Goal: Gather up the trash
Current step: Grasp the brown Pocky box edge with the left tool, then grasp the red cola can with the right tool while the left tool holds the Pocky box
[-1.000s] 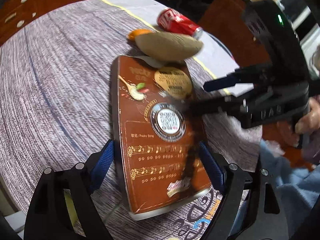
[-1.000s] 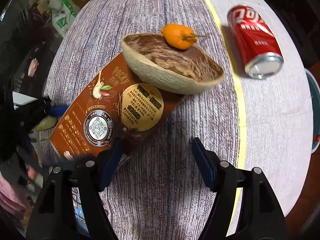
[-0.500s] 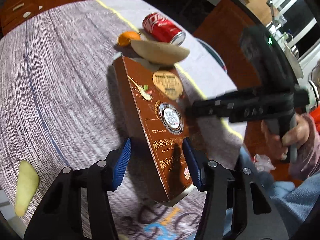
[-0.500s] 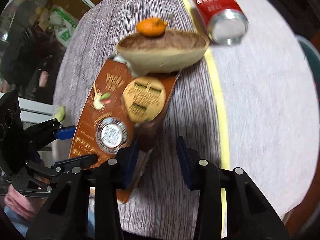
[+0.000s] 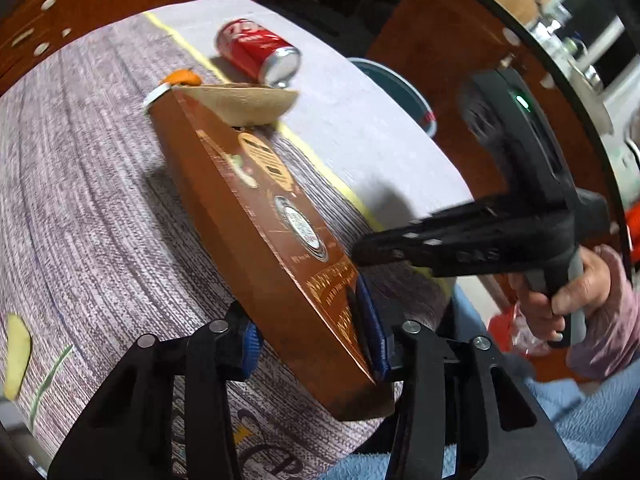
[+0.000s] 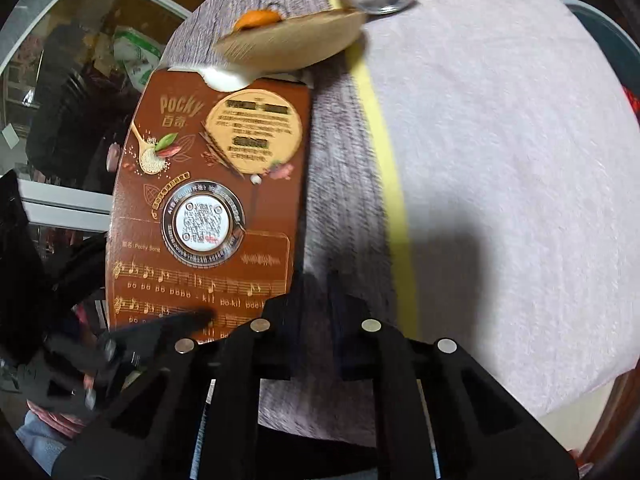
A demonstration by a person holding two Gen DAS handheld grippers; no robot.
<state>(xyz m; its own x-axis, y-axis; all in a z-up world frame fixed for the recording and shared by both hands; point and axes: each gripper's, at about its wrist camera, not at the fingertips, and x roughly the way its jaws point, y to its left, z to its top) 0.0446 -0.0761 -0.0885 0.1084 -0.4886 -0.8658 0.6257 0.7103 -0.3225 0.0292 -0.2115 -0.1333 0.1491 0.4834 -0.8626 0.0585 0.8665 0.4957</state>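
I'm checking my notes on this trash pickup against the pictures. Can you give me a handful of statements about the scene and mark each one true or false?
1. The left gripper has its pads on the brown box. True; its jaws have just been closing.
2. The red can stands upright. False: it lies on its side on the table.
3. The far end of the box sits under the tan shell. True.
4. The right gripper grips the can. False: it is by the box's near corner, jaws nearly together after closing.
5. The orange fruit lies on the box. False: it lies behind the shell.
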